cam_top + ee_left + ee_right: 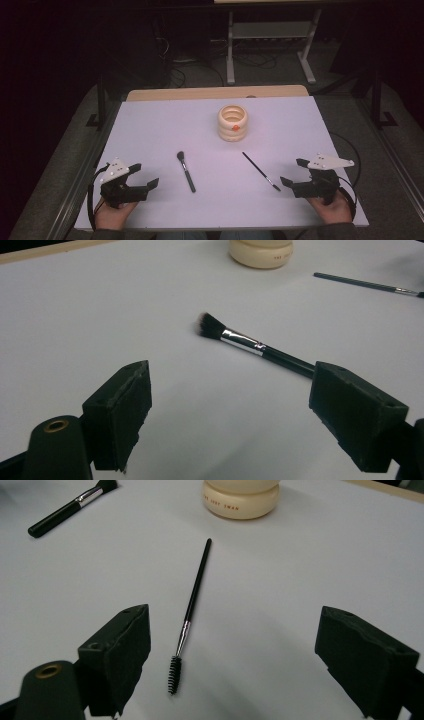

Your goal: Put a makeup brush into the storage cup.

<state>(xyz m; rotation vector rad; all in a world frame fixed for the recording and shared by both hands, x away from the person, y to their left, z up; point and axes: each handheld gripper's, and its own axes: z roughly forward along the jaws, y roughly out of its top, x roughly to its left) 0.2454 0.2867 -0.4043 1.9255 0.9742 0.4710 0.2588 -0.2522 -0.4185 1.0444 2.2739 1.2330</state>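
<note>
A cream ribbed pot (233,122) with an orange dot stands at the table's far middle. A thick makeup brush (186,171) with dark bristles lies left of centre; its head and silver ferrule (235,336) sit just ahead of my left gripper (147,176), which is open and empty. A thin black spoolie brush (261,171) lies right of centre, its coiled tip (174,674) between the jaws of my right gripper (295,172), also open, nothing held. The pot's base (261,253) (241,499) shows at the top of both gripper views.
The white table top (150,125) has a wooden strip (215,93) along its far edge. Beyond it stand a grey metal table frame (270,45) and cables on a dark floor. A black cable loops by each hand.
</note>
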